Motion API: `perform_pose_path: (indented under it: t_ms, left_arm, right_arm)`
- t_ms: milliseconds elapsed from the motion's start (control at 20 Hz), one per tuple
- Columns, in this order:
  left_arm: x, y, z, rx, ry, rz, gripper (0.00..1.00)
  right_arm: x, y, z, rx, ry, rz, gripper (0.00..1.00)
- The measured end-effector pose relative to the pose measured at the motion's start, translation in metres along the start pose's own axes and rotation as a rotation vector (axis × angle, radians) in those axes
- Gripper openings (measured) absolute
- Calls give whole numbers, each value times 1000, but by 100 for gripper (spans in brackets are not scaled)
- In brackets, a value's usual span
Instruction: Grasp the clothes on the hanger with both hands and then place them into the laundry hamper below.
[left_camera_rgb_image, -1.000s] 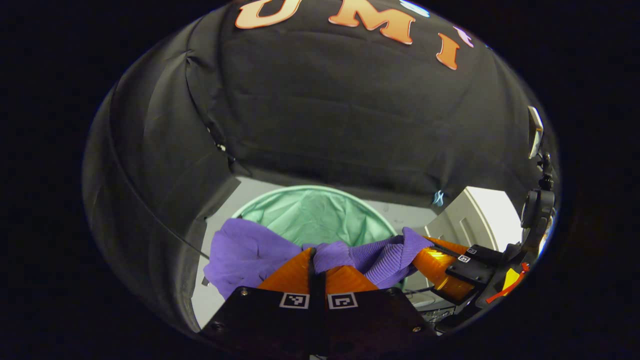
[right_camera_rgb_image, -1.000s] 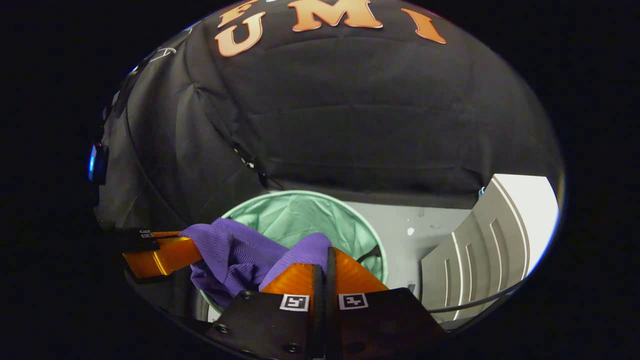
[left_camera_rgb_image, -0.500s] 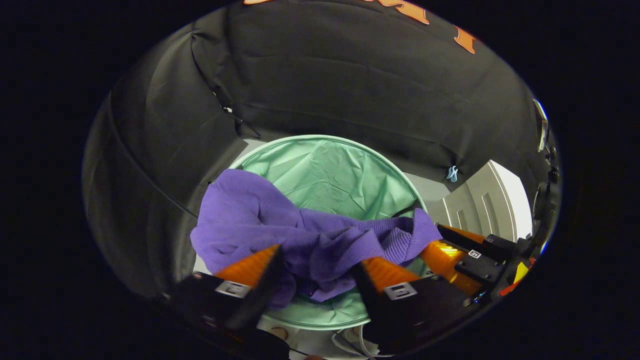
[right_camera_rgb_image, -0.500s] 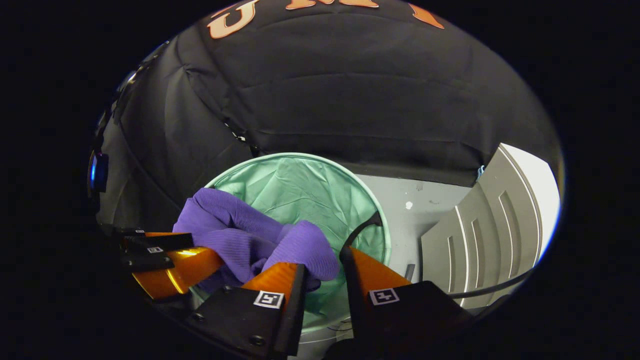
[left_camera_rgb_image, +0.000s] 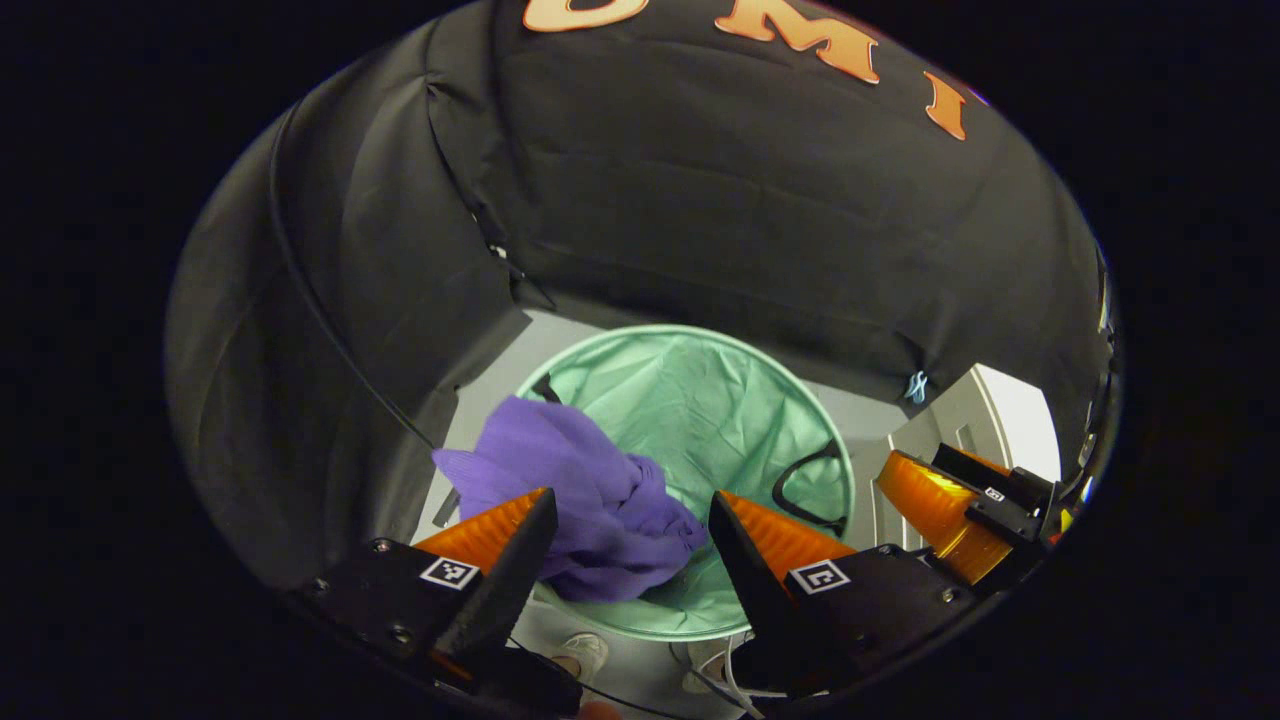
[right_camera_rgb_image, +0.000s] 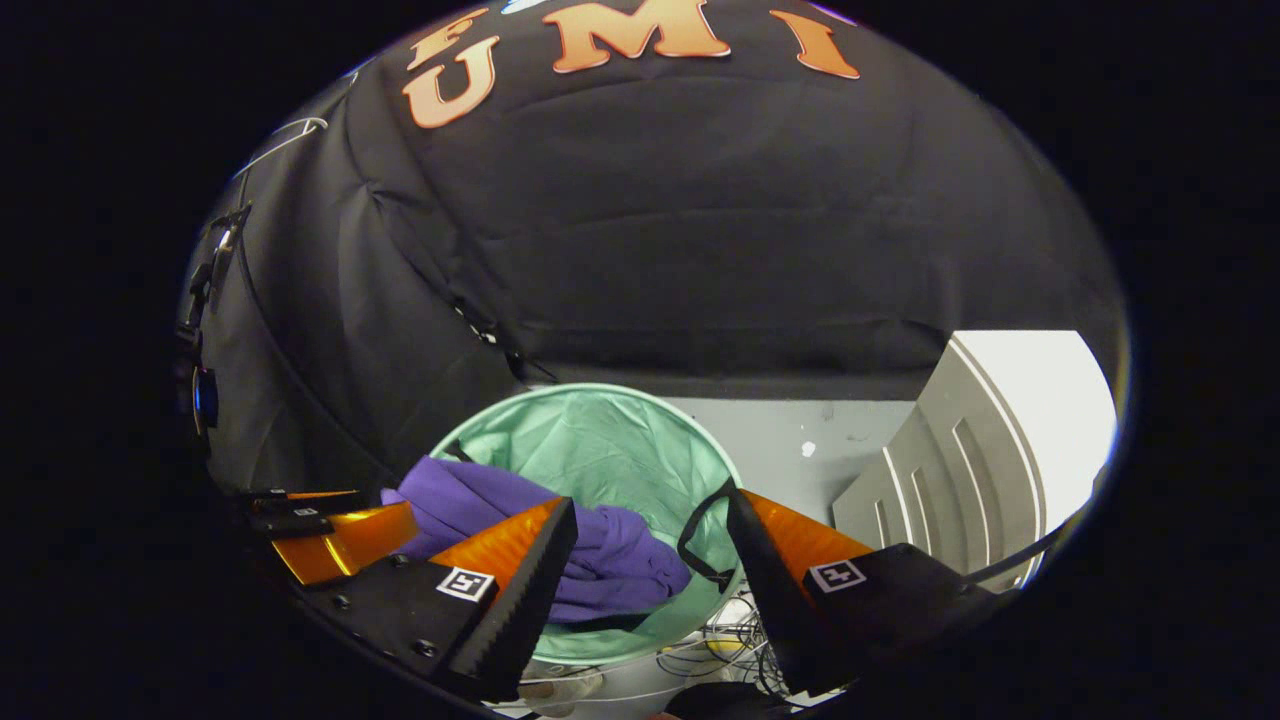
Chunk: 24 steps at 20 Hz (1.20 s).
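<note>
Both hand-held grippers (left_camera_rgb_image: 630, 510) (right_camera_rgb_image: 650, 520) spread above purple garment (left_camera_rgb_image: 585, 510) in hamper (left_camera_rgb_image: 700, 400)

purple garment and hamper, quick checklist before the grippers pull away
1. Left hand-held gripper open, nothing pinched: ok.
2. Right hand-held gripper open, nothing pinched: ok.
3. Purple garment inside the green hamper: mostly ok; it lies bunched against the near-left wall.
4. No cloth draped over the hamper's rim: cannot tell; the fingers hide the near edge.
5. Hamper upright, mouth open: ok.
6. Cables on the floor away from the retreat path: cannot tell.
</note>
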<state>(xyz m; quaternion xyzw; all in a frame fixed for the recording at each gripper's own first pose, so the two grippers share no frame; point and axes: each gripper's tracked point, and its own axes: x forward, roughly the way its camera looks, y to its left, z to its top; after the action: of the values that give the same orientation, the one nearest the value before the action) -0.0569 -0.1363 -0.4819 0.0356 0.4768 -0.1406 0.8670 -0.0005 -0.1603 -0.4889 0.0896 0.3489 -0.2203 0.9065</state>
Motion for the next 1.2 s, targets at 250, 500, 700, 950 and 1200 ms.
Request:
perform_pose_path:
  t_ms: [250,500,700,950,1200]
  left_arm:
    - [-82,-3,60,7,-174,-21,98]
    - [-181,-1,117,41,-406,-20,97]
    - [-263,0,152,40,-598,-40,96]
    - [-336,3,174,55,-720,-35,94]
    - [-387,6,196,58,-825,7,95]
  right_arm:
    - [-61,21,57,-29,-124,24,99]
    - [-158,42,133,-69,-303,50,98]
    - [-230,47,180,-122,-460,38,98]
    - [-291,52,216,-120,-559,52,89]
    - [-353,34,249,-152,-660,-3,89]
